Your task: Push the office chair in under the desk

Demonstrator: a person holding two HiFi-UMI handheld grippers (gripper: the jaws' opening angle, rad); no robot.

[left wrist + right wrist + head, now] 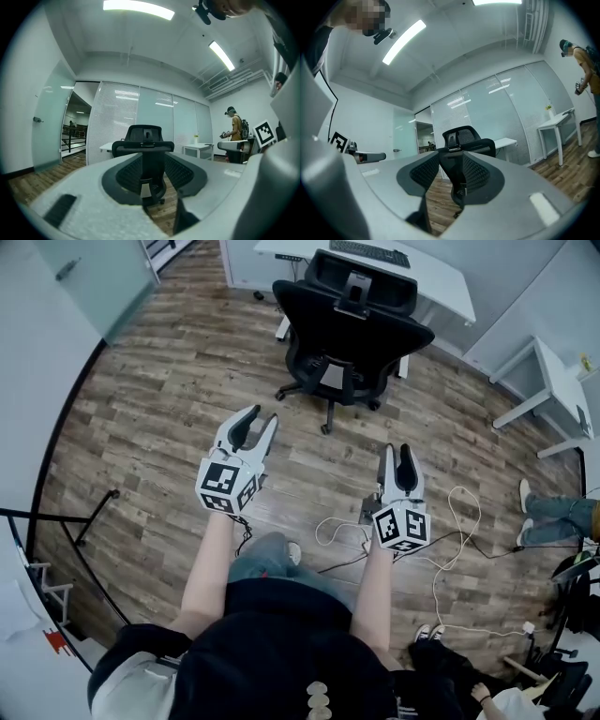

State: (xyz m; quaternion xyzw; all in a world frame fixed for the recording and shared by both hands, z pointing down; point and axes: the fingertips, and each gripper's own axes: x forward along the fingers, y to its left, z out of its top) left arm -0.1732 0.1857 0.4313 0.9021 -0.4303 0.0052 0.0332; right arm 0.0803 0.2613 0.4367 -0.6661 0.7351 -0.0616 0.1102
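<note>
A black office chair stands on the wood floor with its back toward me, its seat partly in front of the white desk. Both grippers are held well short of the chair, over the floor. My left gripper is open with nothing between its jaws, and my right gripper is also open and empty. In the left gripper view the chair shows through the gap of that gripper. The right gripper view frames the chair the same way, between that gripper's spread jaws.
A keyboard lies on the desk. A second white table stands at the right, with a person's legs near it. White cable loops on the floor by my right gripper. A glass door is at the left.
</note>
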